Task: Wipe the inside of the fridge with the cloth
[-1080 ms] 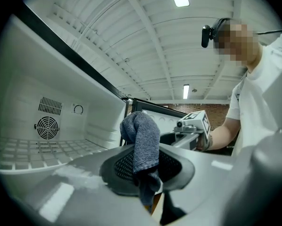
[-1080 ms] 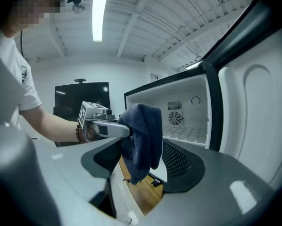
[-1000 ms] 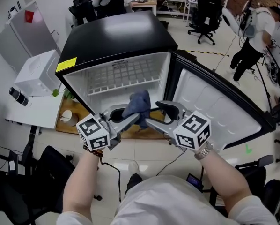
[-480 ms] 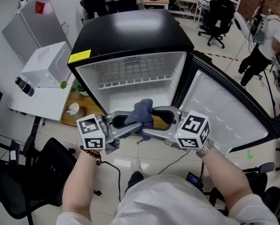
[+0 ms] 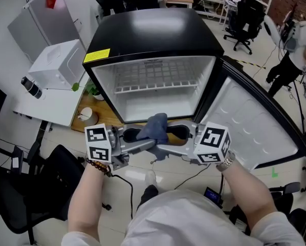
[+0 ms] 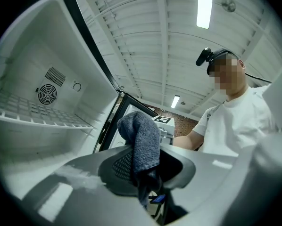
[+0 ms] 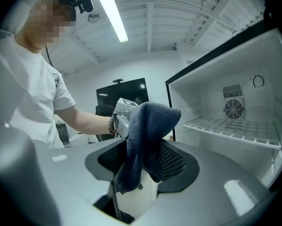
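- Left gripper [image 5: 145,144] first: its jaws have just been opening a little. They are still narrow, and we see the pads pinching the lower fold of the cloth [image 5: 155,128], which humps up above them.
- Between the two tongs, the dark blue cloth hangs in the air at the front lip of the open fridge [image 5: 148,35]. It touches no inner wall and is not on the wire shelf [image 5: 155,78].
- A second ago the tongs met the cloth with a gap between them. Now their tips lie close together under it.
- Further right, the right gripper [image 5: 166,148] has just been closing from its widest. Its jaws are still wide, and the cloth drapes between them without being pressed.
- We judge this to be a hand-over from left to right, with no wiping begun yet.
- At far right, the door [image 5: 250,127] stands fully open.
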### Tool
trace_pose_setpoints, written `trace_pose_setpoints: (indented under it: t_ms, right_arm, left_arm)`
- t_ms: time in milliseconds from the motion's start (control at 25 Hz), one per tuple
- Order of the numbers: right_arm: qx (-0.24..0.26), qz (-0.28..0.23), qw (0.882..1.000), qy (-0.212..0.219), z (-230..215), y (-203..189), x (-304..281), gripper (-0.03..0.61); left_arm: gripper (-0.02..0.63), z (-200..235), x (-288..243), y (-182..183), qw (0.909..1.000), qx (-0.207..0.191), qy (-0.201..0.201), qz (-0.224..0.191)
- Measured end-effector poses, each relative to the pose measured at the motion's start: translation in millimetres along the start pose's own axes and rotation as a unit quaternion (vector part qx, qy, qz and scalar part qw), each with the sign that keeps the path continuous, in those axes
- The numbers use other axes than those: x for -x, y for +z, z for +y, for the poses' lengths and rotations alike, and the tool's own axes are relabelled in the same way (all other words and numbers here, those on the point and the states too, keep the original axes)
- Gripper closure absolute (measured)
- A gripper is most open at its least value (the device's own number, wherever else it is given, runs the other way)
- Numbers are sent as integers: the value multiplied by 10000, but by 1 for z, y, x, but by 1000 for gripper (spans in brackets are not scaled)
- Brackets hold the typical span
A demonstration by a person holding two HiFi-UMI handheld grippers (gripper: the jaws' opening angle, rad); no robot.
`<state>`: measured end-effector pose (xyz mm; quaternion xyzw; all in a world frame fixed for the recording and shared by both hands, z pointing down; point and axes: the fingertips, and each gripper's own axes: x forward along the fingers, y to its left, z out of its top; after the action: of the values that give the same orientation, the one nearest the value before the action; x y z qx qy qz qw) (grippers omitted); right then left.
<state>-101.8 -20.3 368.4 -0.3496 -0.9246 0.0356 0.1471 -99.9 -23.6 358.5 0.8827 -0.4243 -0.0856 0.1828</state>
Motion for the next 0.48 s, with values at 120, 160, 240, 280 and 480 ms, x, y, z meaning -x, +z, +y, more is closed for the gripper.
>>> trace_pose_setpoints:
  t_ms: [120, 160, 240, 280, 480]
  right_arm:
    - [18, 71, 10000, -44, -2, -3, -6, 394]
    - [19, 82, 9999, -95, -4, -4, -9, 399]
    - [-17, 58, 9997, -250, -10, -6, -14, 442]
    - [-39, 47, 9994, -330, -13, -7, -16, 453]
    - [46, 136, 9978, -647, -29, -17, -35, 463]
  left_arm:
    - [515, 4, 7, -3, 9998, -24, 198, 34]
    - [515, 6, 10, -3, 9995, -60, 310, 55]
    - [484, 11, 17, -5, 9983, -132, 564, 88]
    - [467, 14, 21, -6, 9973, -171, 704, 107]
    - [449, 35, 43, -13, 9885, -358, 1466, 132]
